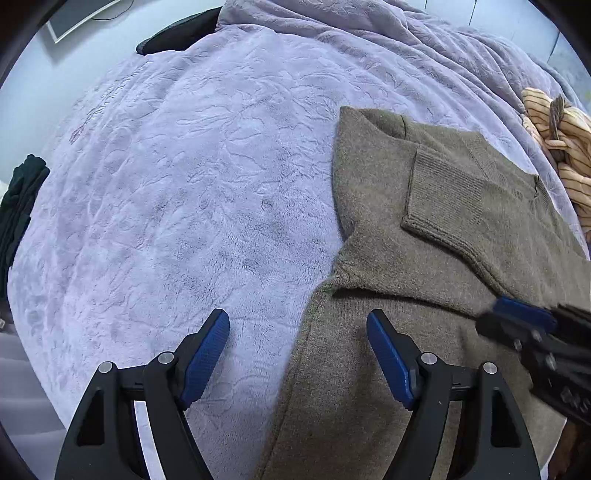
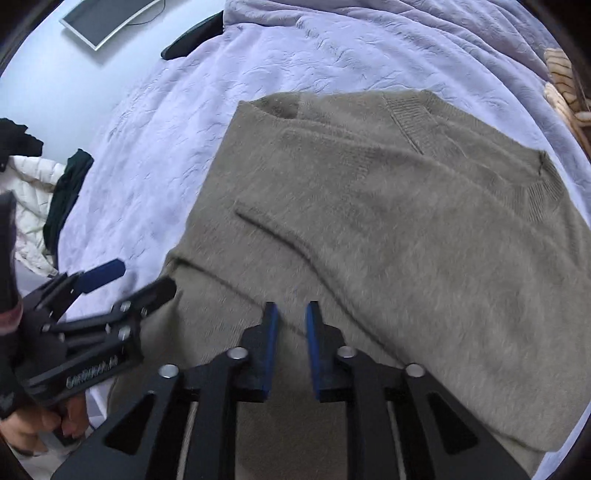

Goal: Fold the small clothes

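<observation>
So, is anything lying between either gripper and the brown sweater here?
Nothing visible. The left gripper hangs open over the left edge of the brown sweater, and the right gripper, jaws slightly apart and empty, is right above its lower part. Only bare purple blanket lies around it.

Lilac blanket, wall monitor (curved), white jacket

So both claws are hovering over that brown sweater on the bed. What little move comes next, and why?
Probably the left gripper lowers and pinches the sweater's near side edge: its open jaws straddle that edge, a sleeve is already folded across, and the right gripper holds nothing.
</observation>
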A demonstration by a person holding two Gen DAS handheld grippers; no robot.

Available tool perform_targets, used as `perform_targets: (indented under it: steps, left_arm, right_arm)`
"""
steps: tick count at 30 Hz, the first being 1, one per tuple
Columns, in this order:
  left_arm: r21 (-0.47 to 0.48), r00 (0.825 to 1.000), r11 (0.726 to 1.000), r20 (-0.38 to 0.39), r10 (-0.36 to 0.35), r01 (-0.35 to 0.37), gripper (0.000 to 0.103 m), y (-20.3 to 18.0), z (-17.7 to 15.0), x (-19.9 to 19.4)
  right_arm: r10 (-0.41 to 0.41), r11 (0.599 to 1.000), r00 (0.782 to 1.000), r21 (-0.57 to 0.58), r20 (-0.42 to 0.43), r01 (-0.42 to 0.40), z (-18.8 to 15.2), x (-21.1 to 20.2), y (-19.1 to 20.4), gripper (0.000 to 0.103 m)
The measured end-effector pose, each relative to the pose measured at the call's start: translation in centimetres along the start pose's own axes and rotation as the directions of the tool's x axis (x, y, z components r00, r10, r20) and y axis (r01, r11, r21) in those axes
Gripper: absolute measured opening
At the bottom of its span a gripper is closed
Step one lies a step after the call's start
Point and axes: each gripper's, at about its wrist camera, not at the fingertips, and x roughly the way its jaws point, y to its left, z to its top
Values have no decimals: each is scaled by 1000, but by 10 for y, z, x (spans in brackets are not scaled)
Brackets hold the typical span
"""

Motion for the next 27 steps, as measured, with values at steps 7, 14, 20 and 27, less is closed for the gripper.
perform_targets:
  steps: [7,14,20,27]
  left_arm:
    - [60,996,995,32,-82,80,78,-28,19,-7]
    - [57,984,982,-37,-175,177,78,-63,51,11]
    - [143,991,982,-76,-113,123,78,-81,38,19]
    - [142,981,974,-105,-162,176,78,-74,20,10]
  right_arm:
    - [32,927,996,371,87,-62,-58,-65,-102,65]
    - [43,607,979,773,200,-185,-148,-96,-211,65]
    - [14,444,978,876,206,-191,-176,-83,-242,34]
    - [-32,602,994,796,106,-66,-166,-96,-217,55]
